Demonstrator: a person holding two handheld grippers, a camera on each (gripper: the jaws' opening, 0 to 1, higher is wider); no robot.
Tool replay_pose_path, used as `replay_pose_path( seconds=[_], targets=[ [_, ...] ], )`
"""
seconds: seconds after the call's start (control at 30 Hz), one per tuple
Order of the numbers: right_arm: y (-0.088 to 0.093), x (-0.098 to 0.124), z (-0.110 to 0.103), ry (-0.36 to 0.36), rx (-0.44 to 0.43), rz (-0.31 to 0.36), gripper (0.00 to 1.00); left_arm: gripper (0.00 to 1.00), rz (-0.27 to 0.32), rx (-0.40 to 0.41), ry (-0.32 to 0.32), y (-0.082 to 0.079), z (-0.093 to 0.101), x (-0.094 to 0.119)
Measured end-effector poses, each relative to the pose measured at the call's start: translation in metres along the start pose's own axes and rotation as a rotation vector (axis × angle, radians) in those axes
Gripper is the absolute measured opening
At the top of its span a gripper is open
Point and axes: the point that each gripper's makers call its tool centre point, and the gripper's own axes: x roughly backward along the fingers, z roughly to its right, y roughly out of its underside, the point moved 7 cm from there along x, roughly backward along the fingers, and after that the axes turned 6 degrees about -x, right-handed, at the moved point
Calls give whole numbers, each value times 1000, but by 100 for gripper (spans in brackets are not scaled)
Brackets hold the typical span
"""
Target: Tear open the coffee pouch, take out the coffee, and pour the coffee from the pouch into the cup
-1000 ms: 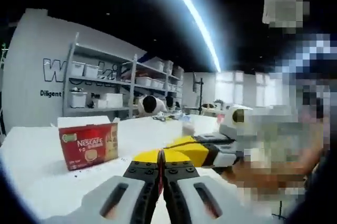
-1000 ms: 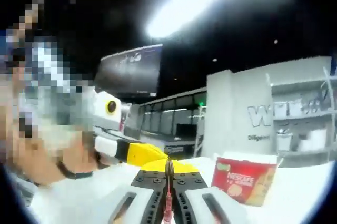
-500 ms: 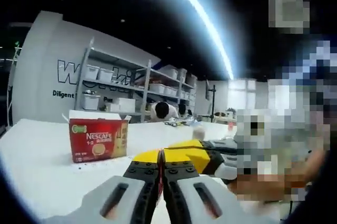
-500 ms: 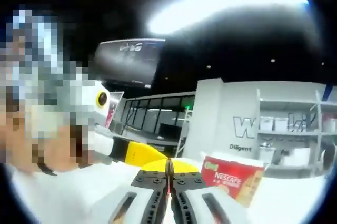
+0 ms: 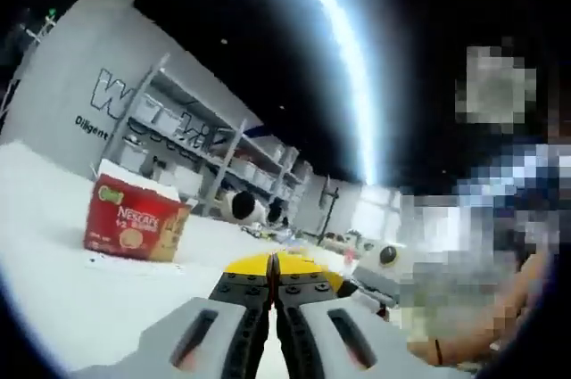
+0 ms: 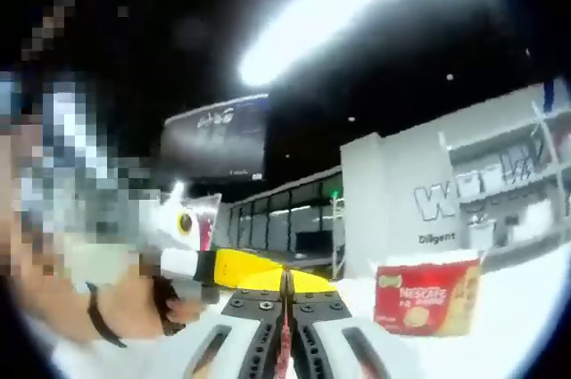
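On the white table [image 5: 53, 299] beside the Nescafé box [image 5: 132, 229], both grippers [image 5: 272, 265] [image 6: 285, 283] pinch the pouch, poised for tearing apart.

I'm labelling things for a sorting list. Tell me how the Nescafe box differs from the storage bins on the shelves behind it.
The Nescafe box is red with printed branding; the storage bins look plain white. The box stands alone on the white table; the bins sit in rows on a shelf rack by the wall. The box looks nearer and larger in both views; the bins are far and small. Both are boxy containers.
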Motion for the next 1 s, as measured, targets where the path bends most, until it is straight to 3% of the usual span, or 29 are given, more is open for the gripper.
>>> replay_pose_path(
  seconds=[0.07, 0.17, 0.33, 0.4, 0.53, 0.63, 0.8, 1.0],
  targets=[
    [1, -1, 1, -44, -91, 21, 1, 2, 20, 63, 32, 1, -3, 1],
    [3, -1, 5, -57, -160, 27, 1, 2, 34, 111, 67, 3, -8, 2],
    [5, -1, 6, -86, -151, -22, 1, 3, 15, 109, 100, 8, -14, 1],
    [5, 0, 8, -138, -145, -47, 1, 3, -3, 125, 158, 10, -14, 2],
    [5, 6, 8, -251, -152, -84, 1, 4, -25, 73, 254, 14, -11, 2],
    [7, 11, 8, -304, -105, -111, 1, 4, -62, 43, 300, 20, -11, 3],
    [8, 21, 8, -397, -97, -99, 1, 4, -86, 9, 369, 25, -1, 5],
    [9, 28, 8, -455, -95, -114, 1, 4, -143, -18, 415, 29, 9, 6]
  ],
)
